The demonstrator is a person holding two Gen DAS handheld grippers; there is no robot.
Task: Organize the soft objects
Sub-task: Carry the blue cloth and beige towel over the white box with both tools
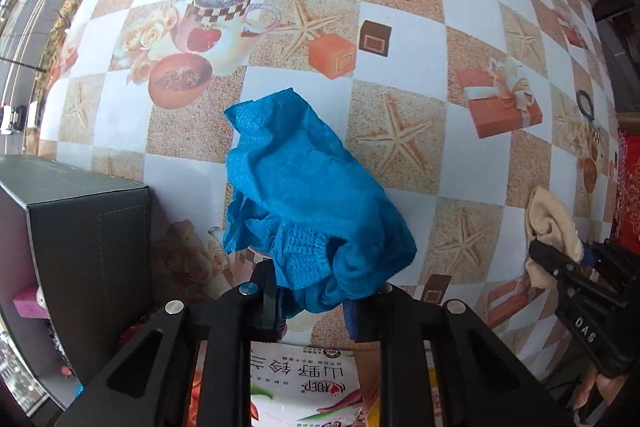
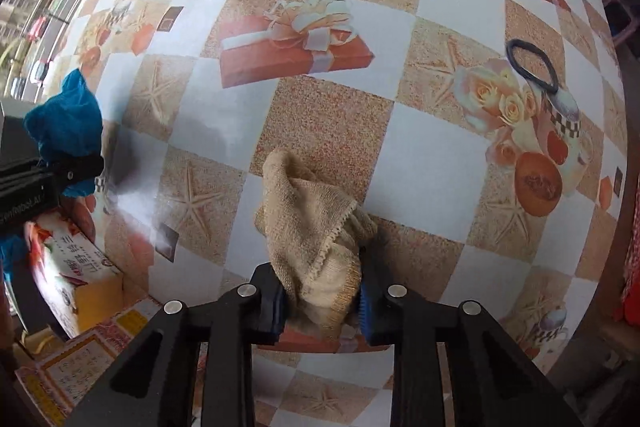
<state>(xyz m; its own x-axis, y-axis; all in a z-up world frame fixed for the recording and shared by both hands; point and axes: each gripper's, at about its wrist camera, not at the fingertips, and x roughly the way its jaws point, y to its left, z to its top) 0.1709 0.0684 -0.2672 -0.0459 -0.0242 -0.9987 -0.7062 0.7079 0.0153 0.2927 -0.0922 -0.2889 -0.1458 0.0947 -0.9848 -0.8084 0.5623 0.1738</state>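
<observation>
Cloths are gripped over the worktop (image 2: 440, 155): blue cloth (image 1: 304, 195) in left tongs (image 1: 314, 301), beige cloth (image 2: 316, 227) in right tongs (image 2: 322, 301); box (image 1: 80, 227), probably the bin, lies nearer the left.

Left gripper (image 1: 316, 301) holds a blue cloth (image 1: 308, 195) over the table (image 1: 400, 3).

Its jaws are closed on the crumpled cloth. A dark box (image 1: 80, 227) stands at 9 o'clock; at 3 o'clock the right gripper (image 1: 560, 267) grips a beige cloth (image 1: 552, 223). A printed packet (image 1: 304, 387) lies at 6 o'clock.
</observation>
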